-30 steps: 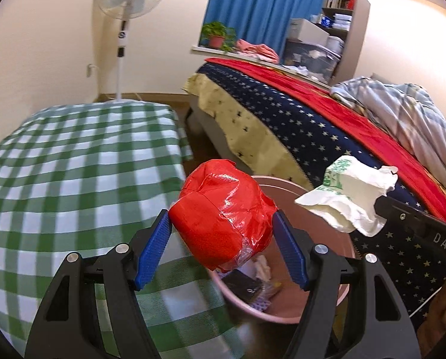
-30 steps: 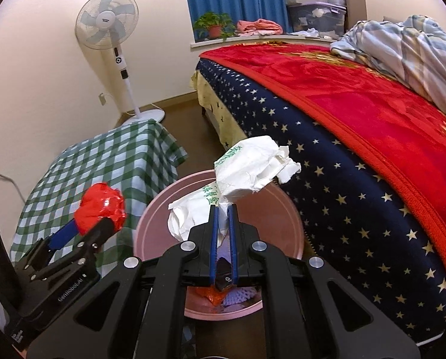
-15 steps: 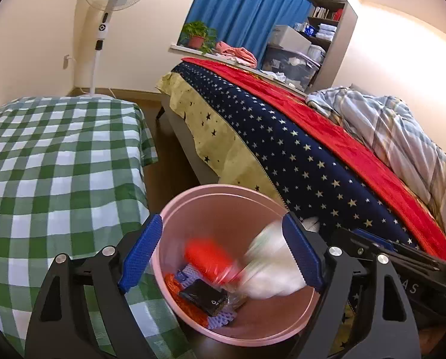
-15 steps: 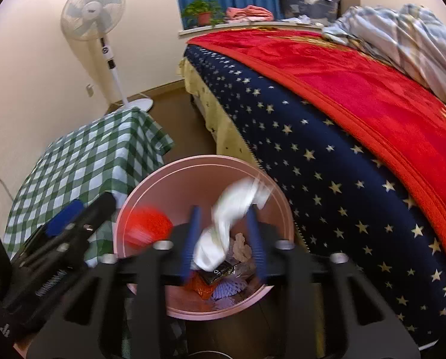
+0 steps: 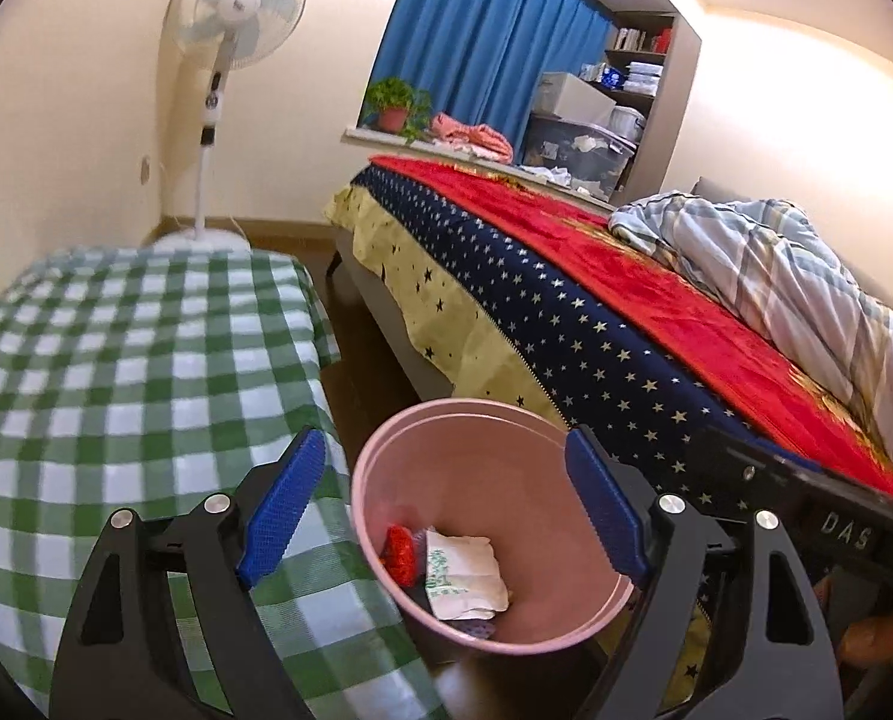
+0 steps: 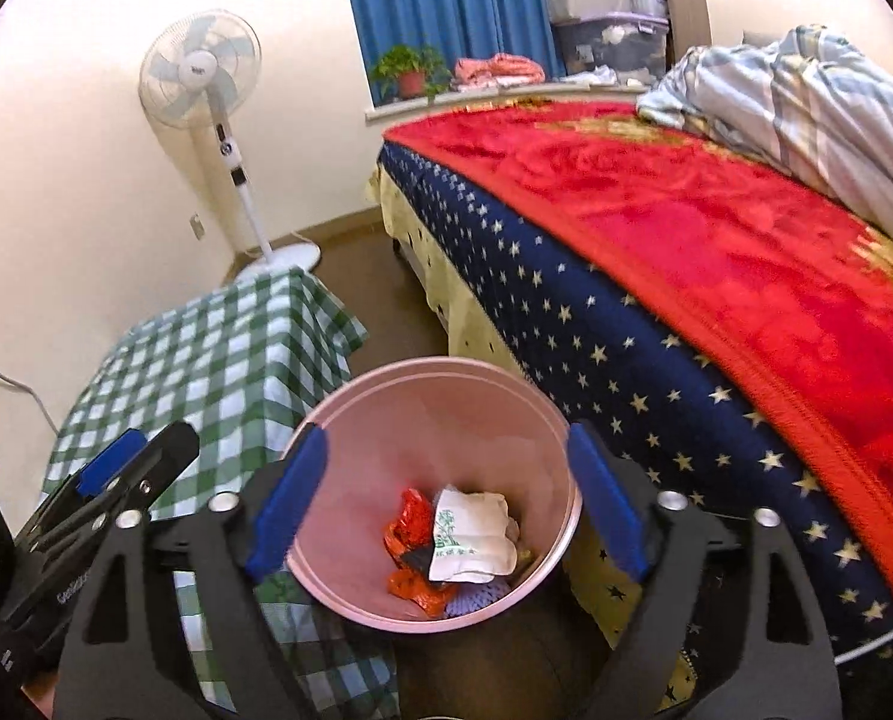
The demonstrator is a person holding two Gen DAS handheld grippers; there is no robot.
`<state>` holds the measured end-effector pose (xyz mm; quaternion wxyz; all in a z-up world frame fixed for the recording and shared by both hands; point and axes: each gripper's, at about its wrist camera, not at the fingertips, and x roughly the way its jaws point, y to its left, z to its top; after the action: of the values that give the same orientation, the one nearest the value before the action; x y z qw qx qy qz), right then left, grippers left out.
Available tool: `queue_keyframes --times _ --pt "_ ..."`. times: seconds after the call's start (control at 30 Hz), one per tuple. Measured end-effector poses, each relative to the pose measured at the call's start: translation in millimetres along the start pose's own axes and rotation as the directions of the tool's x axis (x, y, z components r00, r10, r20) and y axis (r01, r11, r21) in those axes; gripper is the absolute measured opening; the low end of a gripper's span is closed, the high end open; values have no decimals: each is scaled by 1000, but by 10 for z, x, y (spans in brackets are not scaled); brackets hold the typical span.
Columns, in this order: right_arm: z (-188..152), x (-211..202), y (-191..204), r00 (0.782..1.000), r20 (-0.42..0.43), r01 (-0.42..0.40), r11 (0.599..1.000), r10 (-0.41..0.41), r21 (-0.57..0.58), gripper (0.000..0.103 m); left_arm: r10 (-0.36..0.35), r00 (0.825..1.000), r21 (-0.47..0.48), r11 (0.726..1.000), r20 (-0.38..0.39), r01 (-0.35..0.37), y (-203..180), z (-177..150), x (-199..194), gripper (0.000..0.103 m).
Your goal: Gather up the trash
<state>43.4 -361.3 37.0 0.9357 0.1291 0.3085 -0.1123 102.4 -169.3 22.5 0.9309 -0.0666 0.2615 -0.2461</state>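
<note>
A pink bin stands on the floor between the table and the bed; it also shows in the right wrist view. Inside lie a red wrapper and a white crumpled paper with green print, with other scraps underneath. My left gripper is open and empty above the bin's near left rim. My right gripper is open and empty right above the bin. Each gripper shows at the edge of the other's view.
A table with a green checked cloth stands left of the bin. A bed with a star-patterned cover and red blanket is close on the right. A standing fan is at the far wall.
Both grippers opened over the bin. The red wrapper left the left gripper and the white paper left the right one; both now lie in the bin.
</note>
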Motion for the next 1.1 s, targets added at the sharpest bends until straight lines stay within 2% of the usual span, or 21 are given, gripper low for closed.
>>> queue_keyframes --times 0.13,0.27,0.33,0.5,0.7,0.83,0.93,1.1 --pt "-5 -218 84 999 32 -32 999 33 -23 97 45 998 50 998 48 -47 0 78 -354 85" --pt "-41 -420 152 996 56 -66 997 68 -42 98 105 991 59 992 88 -110 42 140 -715 94" --pt "-82 -506 194 995 62 -79 996 82 -51 98 143 984 60 987 103 -149 56 130 -891 95" --pt "-227 -664 291 994 75 -70 994 77 -87 98 219 972 31 975 80 -222 106 17 -1268 95" --pt "-417 -828 438 993 97 -58 991 69 -119 98 333 940 8 942 79 -334 126 -292 -1730 95" --pt "-596 -922 626 990 124 -47 984 69 -170 98 385 919 7 922 84 -387 151 -611 -1889 95" --pt "-687 -905 727 989 129 -40 979 67 -202 98 410 909 -2 912 73 -411 209 -708 -1867 95" --pt "-804 -777 866 993 85 -58 970 81 -236 98 440 895 -39 898 69 -439 315 -741 -1831 95"
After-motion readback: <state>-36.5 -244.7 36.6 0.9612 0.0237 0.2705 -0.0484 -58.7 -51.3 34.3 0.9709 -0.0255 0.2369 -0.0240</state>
